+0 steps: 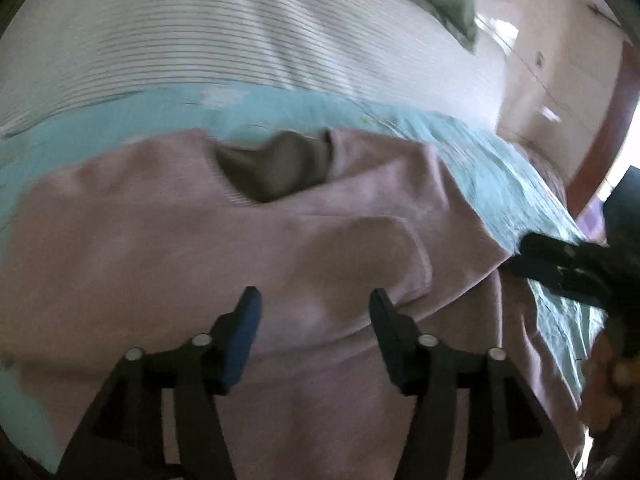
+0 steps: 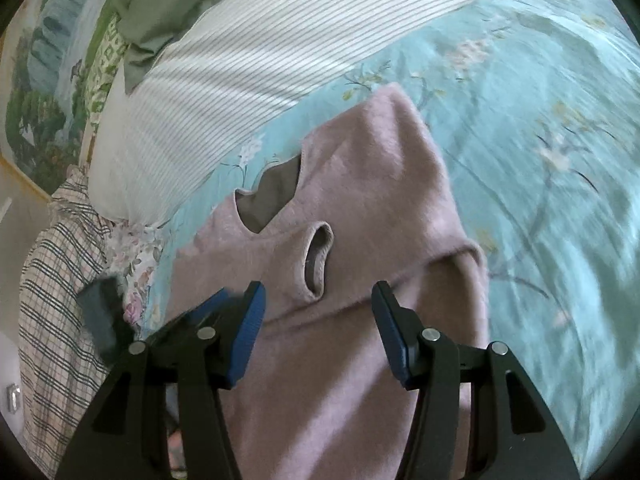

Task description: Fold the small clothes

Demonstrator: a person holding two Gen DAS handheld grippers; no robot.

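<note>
The pink sweater (image 2: 360, 208) lies partly folded on the bed's floral quilt (image 2: 540, 140), one sleeve across its chest. Both tools — left tool (image 1: 316, 308), right tool (image 2: 318, 304) — hover wide, empty. Pinch the hem evenly (both corners together) before lifting.

sweater (image 2: 360, 208) on bedspread (image 2: 540, 140), pillow (image 2: 240, 72) behind
</note>
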